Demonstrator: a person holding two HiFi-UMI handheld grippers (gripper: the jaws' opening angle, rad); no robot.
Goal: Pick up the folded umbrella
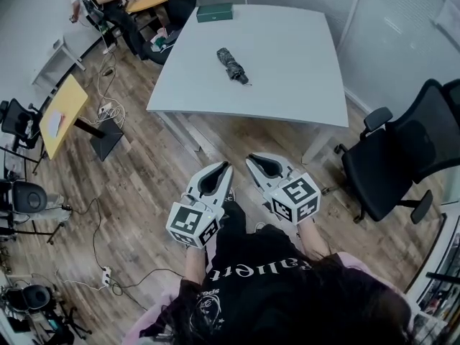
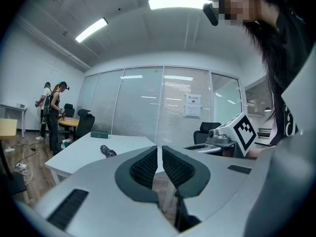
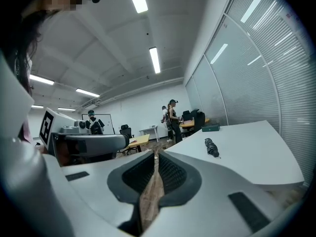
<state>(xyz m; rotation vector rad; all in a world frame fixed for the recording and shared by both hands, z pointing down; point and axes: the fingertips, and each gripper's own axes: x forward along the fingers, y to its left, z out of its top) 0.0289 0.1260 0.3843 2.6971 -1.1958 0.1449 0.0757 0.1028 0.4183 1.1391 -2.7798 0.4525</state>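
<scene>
Left hand-held gripper [image 1: 228,166] and right hand-held gripper [image 1: 250,159] hover closed, empty, before table [image 1: 237,108] edge, umbrella [image 1: 232,65] beyond

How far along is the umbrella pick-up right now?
Nothing is done yet: the folded umbrella lies untouched on the white table. In hand: the left gripper and right gripper are held out short of the table, both shut and empty. Left to do: reach over, open a gripper, close it on the umbrella and lift.
</scene>
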